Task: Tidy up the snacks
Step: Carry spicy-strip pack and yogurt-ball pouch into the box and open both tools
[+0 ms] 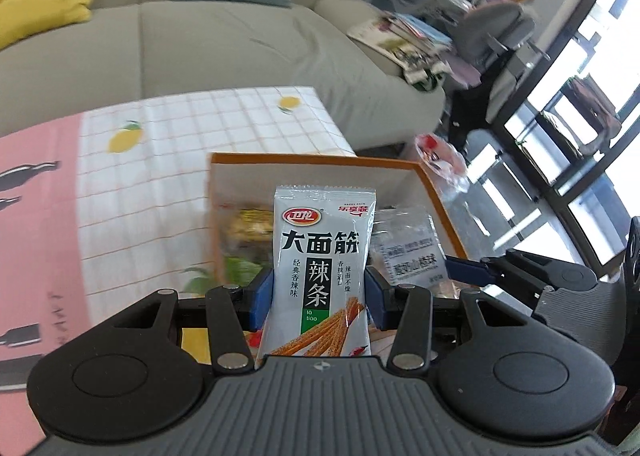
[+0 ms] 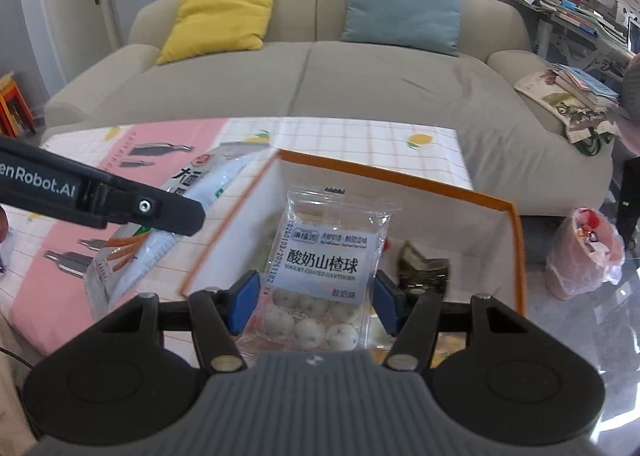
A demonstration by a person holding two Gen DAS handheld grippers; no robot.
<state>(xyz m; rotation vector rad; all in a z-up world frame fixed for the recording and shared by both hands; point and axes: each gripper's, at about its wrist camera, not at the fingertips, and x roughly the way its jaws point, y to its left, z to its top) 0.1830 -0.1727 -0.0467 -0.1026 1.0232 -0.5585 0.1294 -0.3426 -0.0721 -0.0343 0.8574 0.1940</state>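
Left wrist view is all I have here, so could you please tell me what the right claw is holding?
Observer: The right claw is shut on a clear yogurt hawthorn ball packet, held upright over the orange-rimmed box.
Operator: Thank you. Can you see what lies in the box to the right of that packet?
Observer: A dark crumpled wrapper lies on the box floor there.
Operator: And how does my spicy strip packet look from that side?
Observer: The spicy strip packet shows tilted over the tablecloth, left of the box, under the left claw's black finger.
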